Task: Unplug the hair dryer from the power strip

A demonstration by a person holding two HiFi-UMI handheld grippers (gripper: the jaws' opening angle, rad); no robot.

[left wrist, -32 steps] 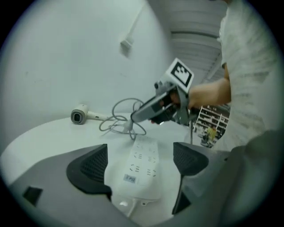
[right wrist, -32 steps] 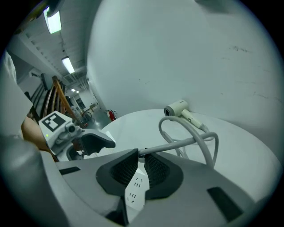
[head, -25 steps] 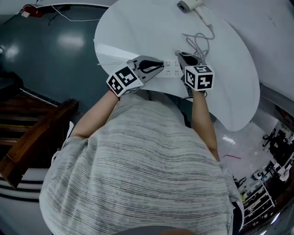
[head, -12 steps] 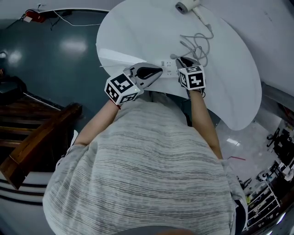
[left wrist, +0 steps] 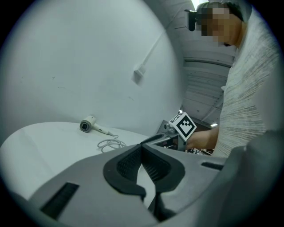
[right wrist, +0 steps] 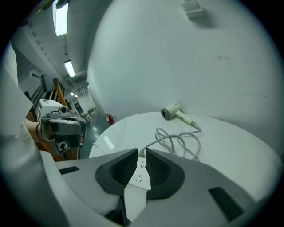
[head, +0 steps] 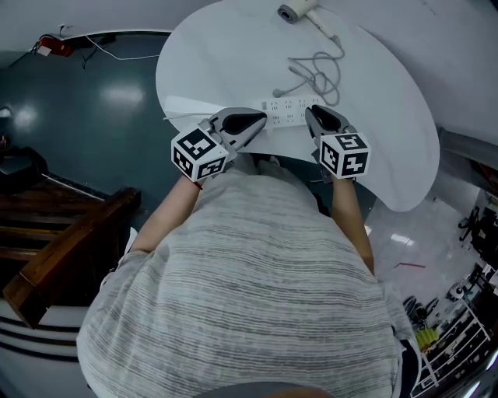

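The grey left gripper (head: 264, 120) now sits off the left end of the long white plastic power strip (head: 289, 110), and the grey right gripper (head: 310, 113) has pulled back from its right end. The strip shows whole between the 2.

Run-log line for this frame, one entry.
left hand-held gripper shut, empty | right hand-held gripper slightly apart, empty | power strip on table | hair dryer at far edge

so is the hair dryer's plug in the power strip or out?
Out, it seems. In the head view the plug lies loose on the table, apart from the power strip.
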